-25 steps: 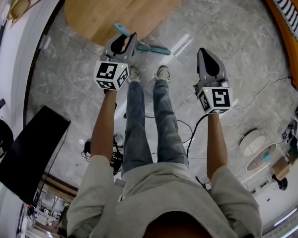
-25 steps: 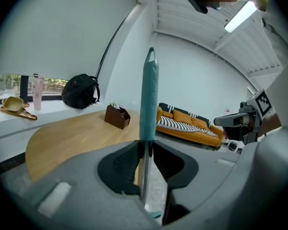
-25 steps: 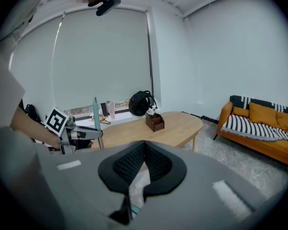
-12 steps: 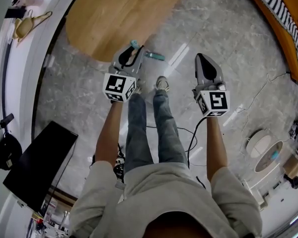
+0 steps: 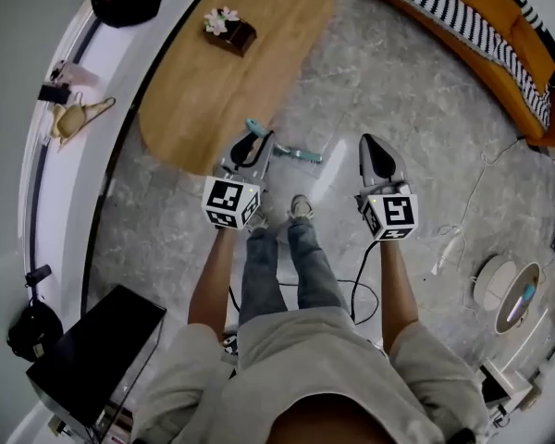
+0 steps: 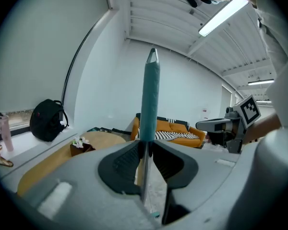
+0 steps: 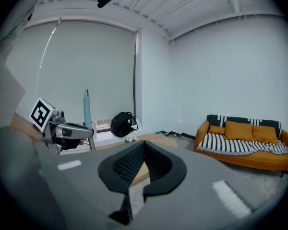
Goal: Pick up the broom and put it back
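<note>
"Between the fingers (image 6: 122,164) of the left gripper (image 6: 146,143), what was there?"

"The broom (image 6: 150,95). Its thin silver pole ran straight through the gap, and both dark pads pinched it. The teal grip stood upright just above the fingertips, with its silver tip uppermost."

"And below the fingers?"

"In the left gripper view the pole went on down out of sight. In the head view a teal bar (image 5: 298,154) at the broom's lower end showed just beyond the fingers, toward the right gripper's side, over the grey marble floor (image 5: 425,137). Whether it touched the floor could not be told."

"What of the right gripper (image 7: 143,145)?"

"Its fingers (image 7: 127,166) were pressed together at the tips and held nothing. It was side by side with the left one, well apart from the broom, with the person's legs (image 5: 287,266) below the space between the two."

"What lay ahead of the fingers?"

"Beyond the left fingers was a rounded wooden tabletop (image 5: 213,72) carrying a small dark flower box (image 5: 228,28), well apart from the broom. Farther off to their left sat a black bag (image 6: 47,120). Beyond the right fingers, and to their right, stood an orange sofa (image 7: 209,131) with striped cushioning."
</note>
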### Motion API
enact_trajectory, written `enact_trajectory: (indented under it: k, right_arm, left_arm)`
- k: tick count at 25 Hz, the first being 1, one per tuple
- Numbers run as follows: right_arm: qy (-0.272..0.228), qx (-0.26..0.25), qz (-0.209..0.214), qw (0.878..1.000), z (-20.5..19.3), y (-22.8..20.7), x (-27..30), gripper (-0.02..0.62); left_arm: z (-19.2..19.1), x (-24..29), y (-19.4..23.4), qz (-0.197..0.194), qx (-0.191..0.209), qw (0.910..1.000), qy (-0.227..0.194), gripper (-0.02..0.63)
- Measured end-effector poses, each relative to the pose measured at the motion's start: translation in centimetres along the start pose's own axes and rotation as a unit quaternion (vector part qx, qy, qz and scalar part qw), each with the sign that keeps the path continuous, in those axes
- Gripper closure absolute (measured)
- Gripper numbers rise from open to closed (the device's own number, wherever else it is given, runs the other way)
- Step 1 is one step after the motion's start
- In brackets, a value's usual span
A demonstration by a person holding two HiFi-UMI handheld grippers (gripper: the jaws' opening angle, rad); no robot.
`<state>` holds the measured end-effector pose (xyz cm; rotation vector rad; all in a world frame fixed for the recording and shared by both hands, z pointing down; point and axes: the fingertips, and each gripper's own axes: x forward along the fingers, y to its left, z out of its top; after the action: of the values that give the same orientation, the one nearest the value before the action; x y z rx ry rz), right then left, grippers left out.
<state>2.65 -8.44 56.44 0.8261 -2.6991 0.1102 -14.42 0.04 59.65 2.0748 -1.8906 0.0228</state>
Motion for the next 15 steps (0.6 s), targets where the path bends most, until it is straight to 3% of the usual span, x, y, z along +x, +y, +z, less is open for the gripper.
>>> enact_trajectory:
  k: [9, 15]
  right_arm:
    - [-0.043, -0.011, -0.045, 0.998, 9.0, -3.0, -4.0, 0.594]
    - [-0.061, -0.008, -0.078, 0.995, 12.6, -2.7, -7.3, 0.594]
  left_arm:
    - [12.5, -0.2, -4.2, -0.042, 0.044, 0.9973, -0.042, 0.520]
    - [15.0, -0.5, -5.5, -0.065, 0.059, 0.9957, -0.027, 0.522]
